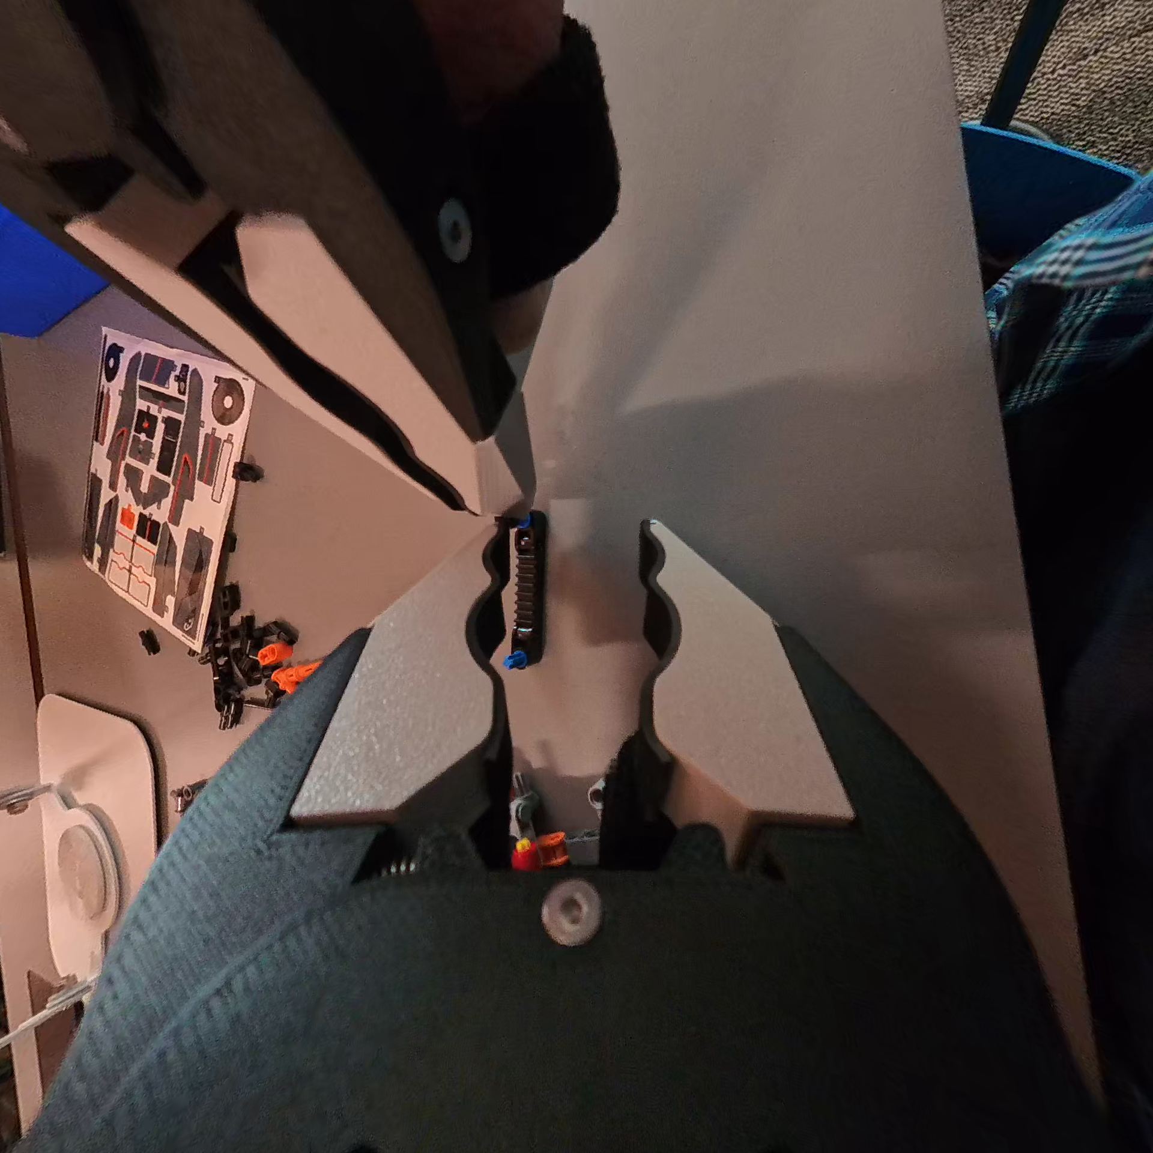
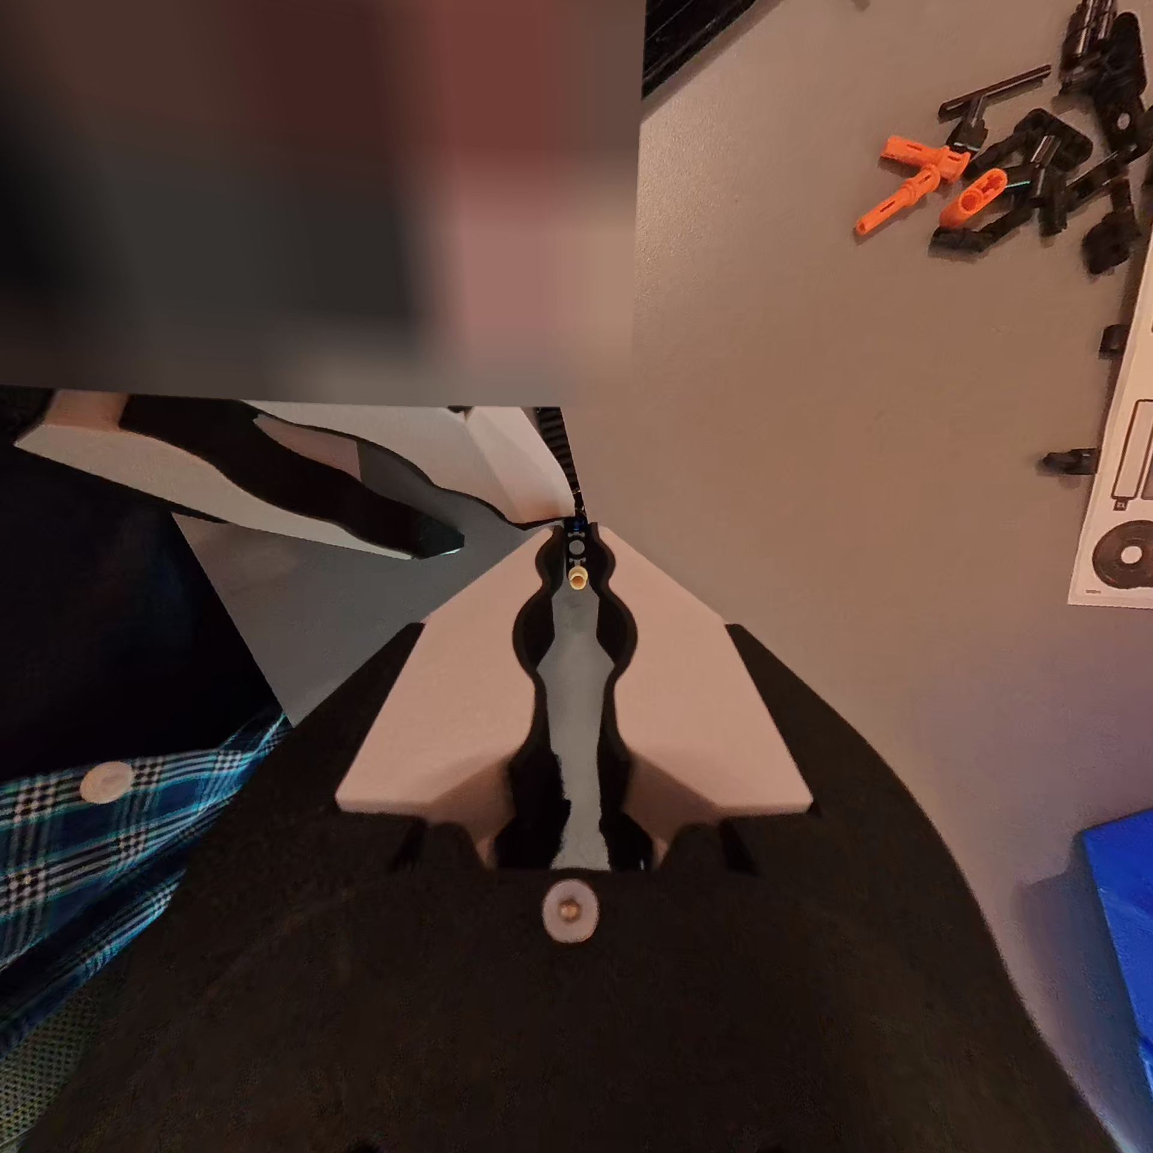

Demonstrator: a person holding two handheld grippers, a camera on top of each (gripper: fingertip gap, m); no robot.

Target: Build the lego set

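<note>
Piece in hand: a black toothed plastic rack bar with blue pins at both ends (image 1: 529, 589) is held up off the grey table (image 1: 780, 312) — its upper end is pinched in the right gripper (image 2: 575, 530), whose tips are drawn together on it.
Tan pin: a small tan plastic pin (image 2: 578, 577) sticks out of the bar's end hole toward the right wrist camera.
Left gripper: the left gripper (image 1: 571, 530) stands wide apart; the bar lies just beside its left finger (image 1: 424, 680), and I cannot tell whether they touch.
Doing the step well: I judge this a handover or a steadying for a pin. Close the left gripper squarely on the bar's flat sides, below the upper blue pin, before the right one lets go — a skewed pinch would likely twist the bar out.
Loose parts: a heap of black and orange connectors (image 1: 249, 667) lies beside the printed sticker sheet (image 1: 165, 486), well apart from the bar.
Hard to make out: the bar's far side, and small red, orange and grey bits (image 1: 536, 839) seen deep between the left fingers. A blurred patch covers the upper left of the right wrist view; the blue object (image 2: 1123, 936) is cut off.
</note>
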